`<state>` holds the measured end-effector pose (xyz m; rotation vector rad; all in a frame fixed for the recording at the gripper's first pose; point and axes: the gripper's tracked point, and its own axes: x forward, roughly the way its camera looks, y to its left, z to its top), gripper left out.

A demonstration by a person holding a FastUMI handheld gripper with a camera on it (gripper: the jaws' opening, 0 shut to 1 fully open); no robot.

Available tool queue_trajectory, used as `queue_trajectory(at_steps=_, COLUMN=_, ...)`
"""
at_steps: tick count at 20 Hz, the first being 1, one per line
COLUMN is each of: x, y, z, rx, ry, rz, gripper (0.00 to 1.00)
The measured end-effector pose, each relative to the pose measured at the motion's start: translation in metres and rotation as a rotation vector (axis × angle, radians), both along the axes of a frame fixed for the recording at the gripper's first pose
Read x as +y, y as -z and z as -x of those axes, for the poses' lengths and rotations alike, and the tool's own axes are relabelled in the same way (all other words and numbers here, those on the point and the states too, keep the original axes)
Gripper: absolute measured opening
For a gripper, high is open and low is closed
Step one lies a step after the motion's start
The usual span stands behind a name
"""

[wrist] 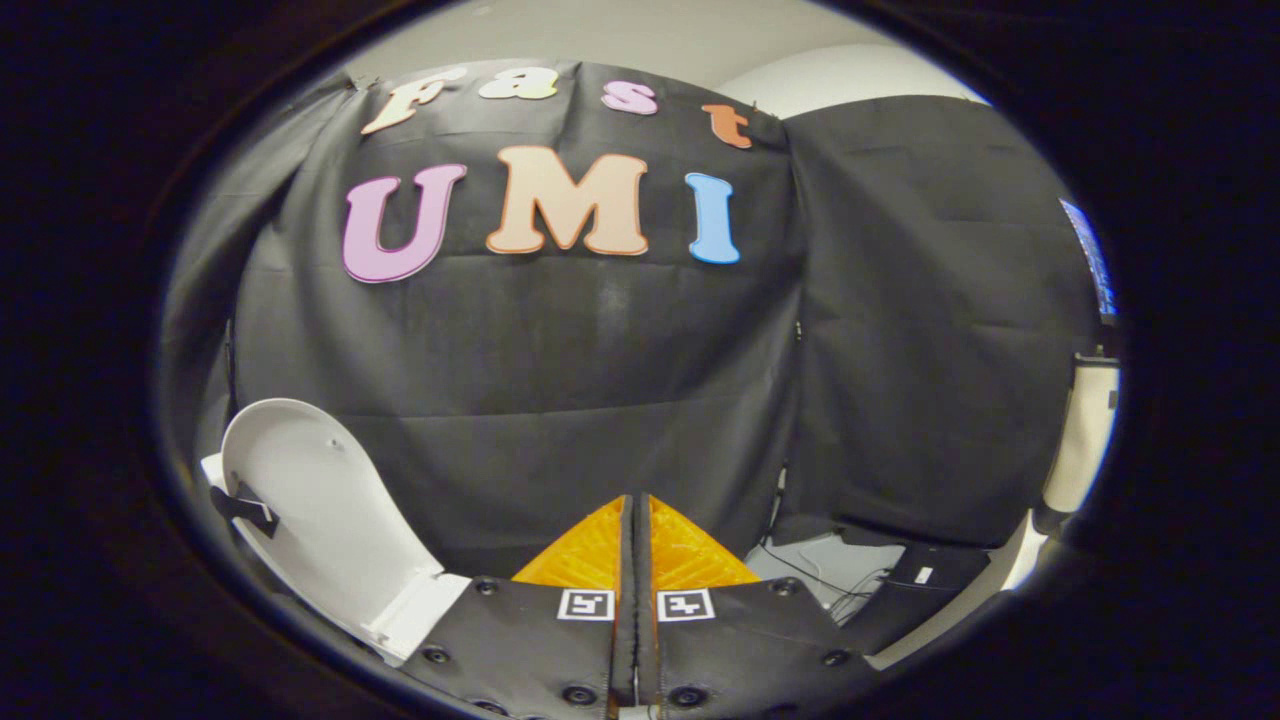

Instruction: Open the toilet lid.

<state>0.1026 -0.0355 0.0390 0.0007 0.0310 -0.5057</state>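
Far left: white, smooth, oval plastic toilet lid (300, 510), raised and standing up on edge, its inner face turned toward the camera. Its rounded top edge is clear of the wall cloth behind it. Its lower end meets a white hinge block (420, 615), just left of the claw body. A small dark fitting (245, 505) sits against the lid's left rim; what it is cannot be made out. The bowl beneath cannot be seen from here.

Centre: claw (634, 515) with both fingers pressed together, a thin dark seam only between them, nothing held. The tips point at the black cloth wall (560, 380) and touch nothing. The lid is to the left of the fingers and apart from them. Two square black-and-white marker tags (585, 604) sit on the claw body, one on each side of the seam.

Ahead of the tips: open air up to the cloth wall, which hangs in shallow folds across the whole middle.

Right of centre: a second black cloth panel (930, 320) meets the first at a vertical seam. At its foot, a pale floor patch (810, 565) with loose dark cables (850, 600) and a flat black box (935, 570) lying on it, right of the fingers and well apart from the lid.

Far right: a cream-coloured upright object (1085, 430), partly cut off, too unclear to name.
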Motion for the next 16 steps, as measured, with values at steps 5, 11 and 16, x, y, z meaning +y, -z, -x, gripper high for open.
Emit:
queue_trajectory(at_steps=5, x=-0.024, y=0.016, z=0.021, rx=0.009, ry=0.022, rz=-0.023, gripper=0.01)
queue_trajectory(at_steps=11, x=-0.023, y=0.033, z=0.027, rx=0.030, ry=-0.111, rz=-0.022, gripper=0.06)
queue_trajectory(at_steps=16, x=-0.011, y=0.046, z=0.028, rx=0.065, ry=-0.234, rz=0.004, gripper=0.12)
